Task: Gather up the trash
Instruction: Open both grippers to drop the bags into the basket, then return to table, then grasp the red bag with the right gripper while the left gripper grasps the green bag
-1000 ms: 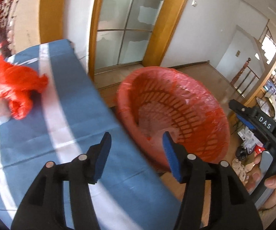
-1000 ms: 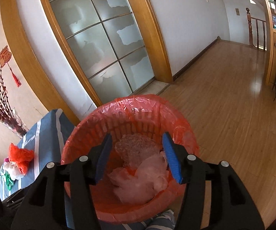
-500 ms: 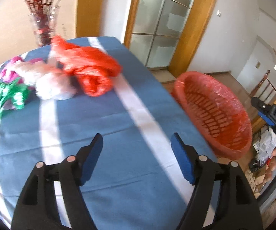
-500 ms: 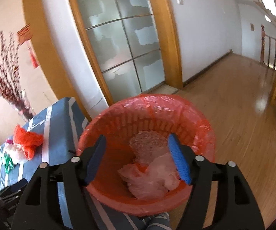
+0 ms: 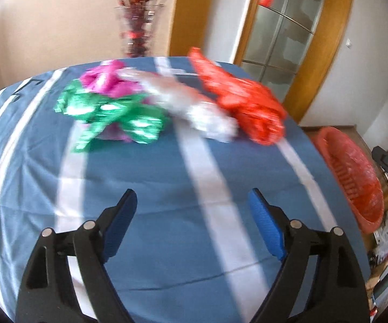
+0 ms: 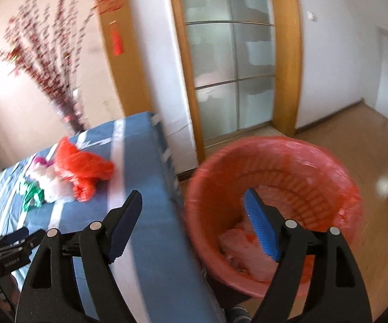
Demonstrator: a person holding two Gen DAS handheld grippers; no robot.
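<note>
The table (image 5: 167,188) is covered by a blue cloth with white stripes, and most of its near half lies bare in front of the left gripper (image 5: 191,207), whose fingers (image 5: 266,226) stand wide apart with nothing between them. Off the table's right edge sits the red bin (image 6: 274,167), a slatted basket lined with thin red plastic; pale crumpled bags lie in its bottom. The right gripper (image 6: 194,207) hangs across that edge, one finger over the cloth and the other over the bin's mouth, spread wide and holding nothing. Toward the far side of the table the trash lies in a blurred row: a crumpled red bag (image 5: 245,102) nearest the bin side, a white bag (image 5: 194,107) touching it, then a green bag (image 5: 113,113) and a magenta bag (image 5: 105,78) behind it.
</note>
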